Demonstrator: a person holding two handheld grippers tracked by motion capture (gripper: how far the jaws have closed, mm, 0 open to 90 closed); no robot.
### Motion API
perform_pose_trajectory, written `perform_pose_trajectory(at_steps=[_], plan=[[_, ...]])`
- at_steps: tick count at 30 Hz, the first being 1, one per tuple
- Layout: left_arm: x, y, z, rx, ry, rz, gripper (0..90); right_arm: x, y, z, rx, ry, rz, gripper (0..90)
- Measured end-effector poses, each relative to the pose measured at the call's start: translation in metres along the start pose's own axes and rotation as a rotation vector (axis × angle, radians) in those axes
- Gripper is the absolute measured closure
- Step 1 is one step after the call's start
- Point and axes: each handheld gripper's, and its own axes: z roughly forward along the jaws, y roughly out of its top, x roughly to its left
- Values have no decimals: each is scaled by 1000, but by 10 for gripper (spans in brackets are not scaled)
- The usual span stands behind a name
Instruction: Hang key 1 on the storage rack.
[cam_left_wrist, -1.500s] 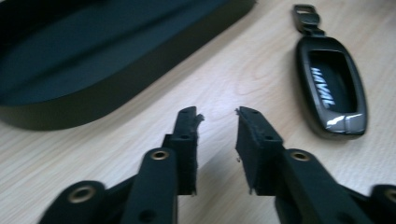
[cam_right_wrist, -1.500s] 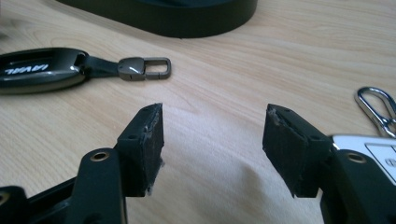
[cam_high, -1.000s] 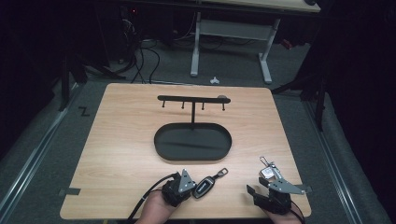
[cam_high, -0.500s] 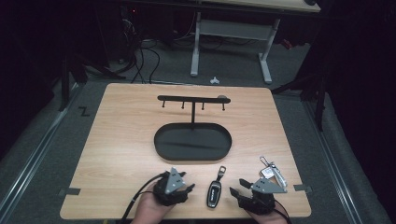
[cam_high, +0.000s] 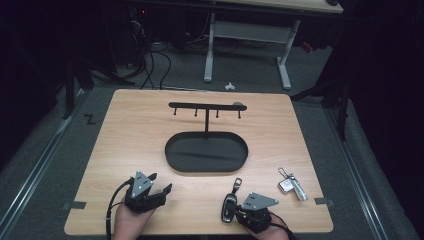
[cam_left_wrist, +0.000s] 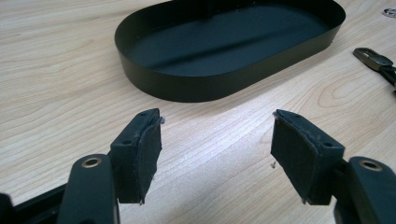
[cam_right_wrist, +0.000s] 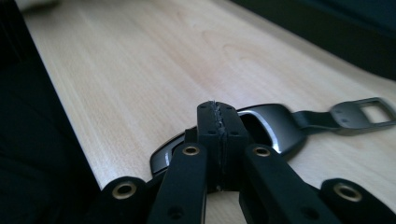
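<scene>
A black key fob (cam_high: 230, 200) with a strap loop lies flat near the table's front edge. My right gripper (cam_high: 238, 210) is at its right side. In the right gripper view its jaws have just been closing: the pads of my right gripper (cam_right_wrist: 217, 109) meet with nothing visible between them, and the key fob (cam_right_wrist: 275, 128) lies just under and behind them. My left gripper (cam_high: 161, 183) stands to the left, apart from the fob. Its jaws have just been opening, and in the left gripper view my left gripper (cam_left_wrist: 217, 135) is open over bare wood, the fob's strap loop (cam_left_wrist: 378, 60) off to the right.
A black oval tray (cam_high: 200, 156) sits mid-table with a black hook rack (cam_high: 206, 106) rising from its back. A silver key bunch (cam_high: 290, 185) lies at the front right. The tray's wall (cam_left_wrist: 187, 88) is close ahead of my left gripper. The table's front edge is near both hands.
My left gripper has drawn away to the left from the key fob and opened. My right gripper has slid left from beside the key bunch to the fob and closed. The fob shifted slightly toward the front.
</scene>
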Motion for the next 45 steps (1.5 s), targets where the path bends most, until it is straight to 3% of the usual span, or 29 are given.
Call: perform_pose_trajectory(at_steps=[3, 9, 19, 24, 38, 45], plan=[[-1, 0, 0, 3, -1, 6, 339, 0, -2, 4, 26, -14, -12, 899], [-5, 3, 5, -1, -26, 27, 338, -9, -6, -5, 23, -64, 5, 896], [-14, 8, 13, -6, -66, 70, 341, -40, -20, -25, 13, -181, 83, 890], [-17, 8, 15, -6, -77, 84, 342, -55, -26, -30, 13, -215, 119, 868], [-23, 15, 18, -38, -98, 90, 342, -56, -36, -42, 28, -252, 103, 840], [-24, 20, 23, -45, -94, 95, 337, -57, -44, -53, 24, -273, 131, 840]])
